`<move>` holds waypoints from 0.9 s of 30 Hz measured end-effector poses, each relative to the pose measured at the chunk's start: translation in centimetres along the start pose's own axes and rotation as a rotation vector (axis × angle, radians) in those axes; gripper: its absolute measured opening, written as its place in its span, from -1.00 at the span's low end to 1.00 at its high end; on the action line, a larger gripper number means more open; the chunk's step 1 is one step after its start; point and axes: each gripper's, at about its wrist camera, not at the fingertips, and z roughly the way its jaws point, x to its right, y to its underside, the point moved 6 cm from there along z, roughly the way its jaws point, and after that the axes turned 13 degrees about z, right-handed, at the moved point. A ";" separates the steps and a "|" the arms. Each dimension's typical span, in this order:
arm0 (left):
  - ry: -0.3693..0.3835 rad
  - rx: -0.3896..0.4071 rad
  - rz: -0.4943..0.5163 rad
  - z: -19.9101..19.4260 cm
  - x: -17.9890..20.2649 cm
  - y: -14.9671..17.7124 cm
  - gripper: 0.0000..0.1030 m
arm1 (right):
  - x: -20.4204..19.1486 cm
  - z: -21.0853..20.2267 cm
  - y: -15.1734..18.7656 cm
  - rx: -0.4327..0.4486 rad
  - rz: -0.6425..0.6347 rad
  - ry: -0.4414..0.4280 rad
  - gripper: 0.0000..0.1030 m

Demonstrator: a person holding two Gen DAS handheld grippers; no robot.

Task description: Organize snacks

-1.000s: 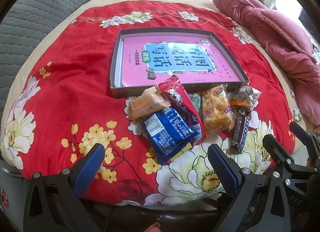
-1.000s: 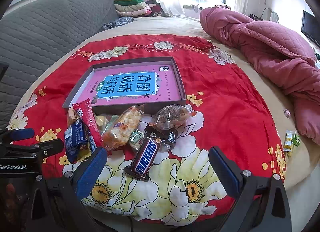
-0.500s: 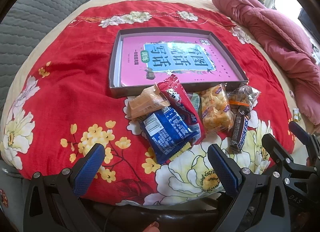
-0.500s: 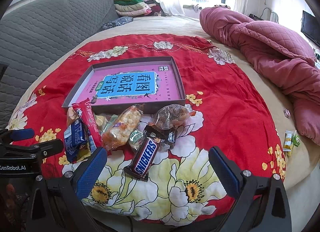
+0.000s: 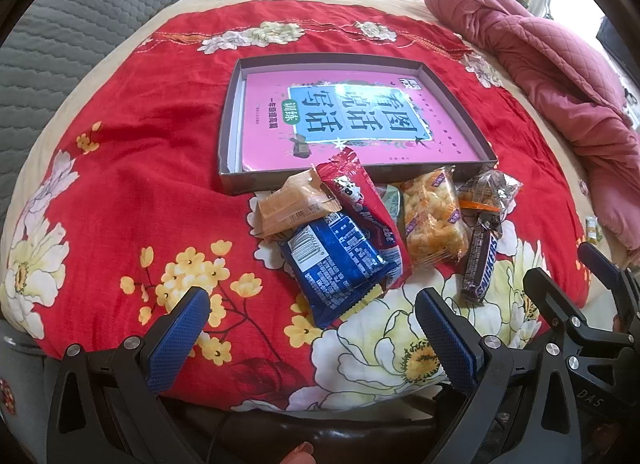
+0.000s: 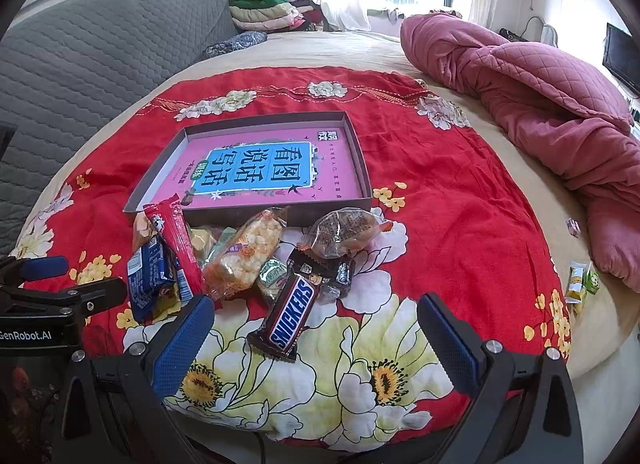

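A heap of crinkly plastic-wrapped snacks lies on a red floral cloth [image 6: 460,200] spread over the bed, just in front of a shallow grey cardboard tray [image 6: 362,168] that holds a glossy pink book [image 6: 256,176]. The Snickers bar [image 6: 290,316], a slim dark brown rectangle, lies nearest the right hand-held gripper [image 6: 312,340], its long axis slanting from near-left to far-right in the right wrist view. Beside it sit a clear bag of puffed yellow pieces [image 6: 244,256], a long red packet [image 5: 362,208] leaning over a blue foil biscuit pack [image 5: 340,268], a tan wrapped cake [image 5: 296,204] and a rounded clear-wrapped pastry [image 6: 344,232]. Both the left hand-held gripper [image 5: 316,336] and the right one hover over the cloth's near edge, blue textured pads spread wide, gripping nothing. A quilted pink blanket [image 6: 540,88] lies crumpled at the right.
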 end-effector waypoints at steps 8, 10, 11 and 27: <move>0.005 -0.001 -0.006 0.1 -0.1 0.1 0.98 | 0.0 0.0 0.1 -0.002 -0.002 0.001 0.98; 0.006 0.000 -0.007 0.2 -0.2 0.1 0.98 | 0.0 0.0 0.1 -0.002 -0.001 0.001 0.98; 0.006 0.000 -0.007 0.2 -0.2 0.1 0.98 | 0.0 0.0 0.1 -0.003 -0.001 0.001 0.98; 0.039 -0.016 -0.059 0.9 -1.3 0.4 0.98 | 0.2 0.8 0.3 -0.017 0.008 -0.009 0.98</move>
